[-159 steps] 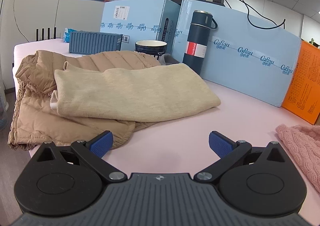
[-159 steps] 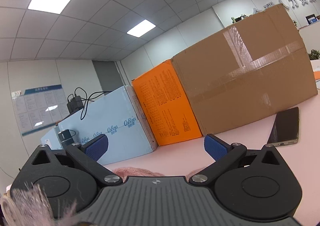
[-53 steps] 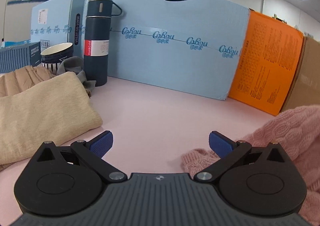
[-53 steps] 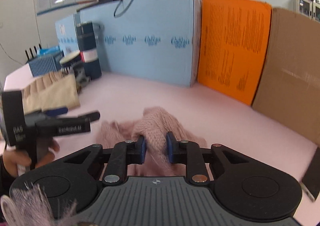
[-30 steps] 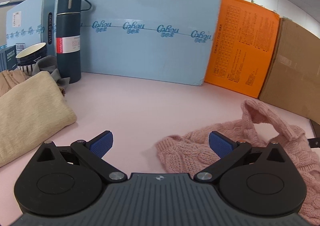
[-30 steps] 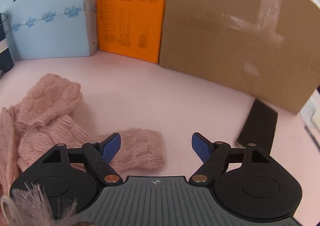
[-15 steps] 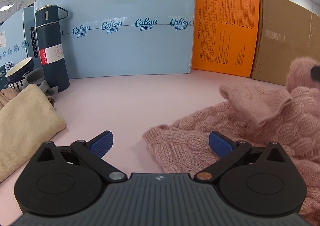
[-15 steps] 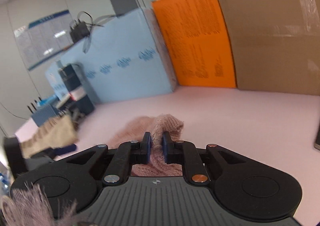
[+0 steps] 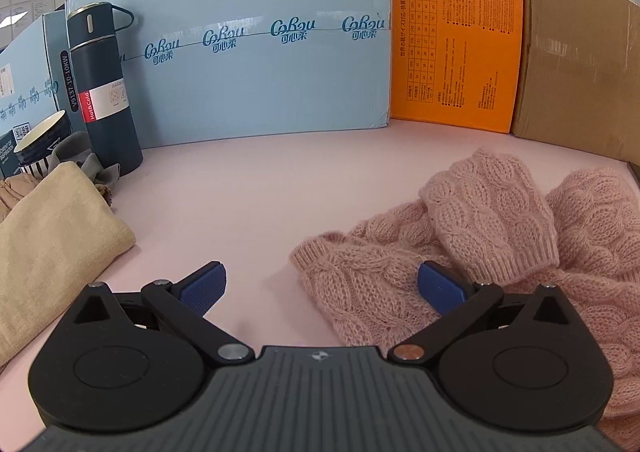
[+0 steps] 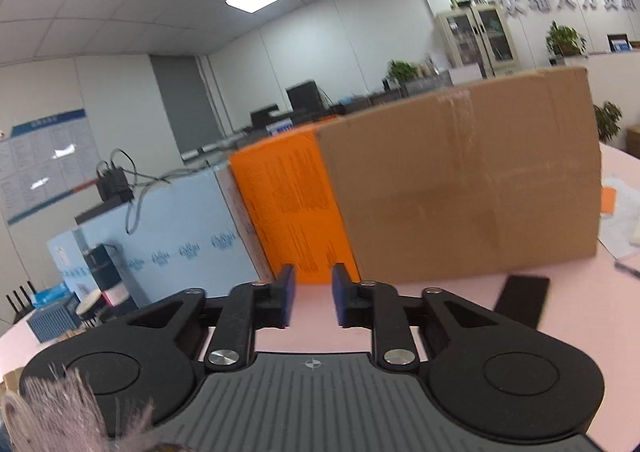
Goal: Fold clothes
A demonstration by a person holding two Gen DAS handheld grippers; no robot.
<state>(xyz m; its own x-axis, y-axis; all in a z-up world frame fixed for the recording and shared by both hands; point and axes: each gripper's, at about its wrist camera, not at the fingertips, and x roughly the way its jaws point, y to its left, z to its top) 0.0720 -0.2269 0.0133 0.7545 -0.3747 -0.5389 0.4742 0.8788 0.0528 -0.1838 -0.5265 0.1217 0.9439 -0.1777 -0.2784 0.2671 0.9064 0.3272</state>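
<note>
A pink cable-knit sweater (image 9: 492, 236) lies crumpled on the pink table at the right of the left wrist view. My left gripper (image 9: 320, 288) is open low over the table, its right pad (image 9: 440, 288) over the sweater's near-left edge and its left pad over bare table. My right gripper (image 10: 312, 296) is raised and tilted up toward the boxes, jaws a narrow gap apart with nothing between them. The sweater is out of the right wrist view.
A folded beige garment (image 9: 48, 240) lies at the left. A dark flask (image 9: 100, 91) and a bowl (image 9: 40, 139) stand behind it. Blue (image 9: 256, 59), orange (image 9: 452, 47) and brown cardboard boxes (image 9: 580, 67) line the back. A black phone (image 10: 522, 296) lies at the right.
My right gripper has let go of the sweater, opened slightly and lifted away. The sweater's raised part has dropped onto the table. My left gripper has moved nearer the sweater's edge.
</note>
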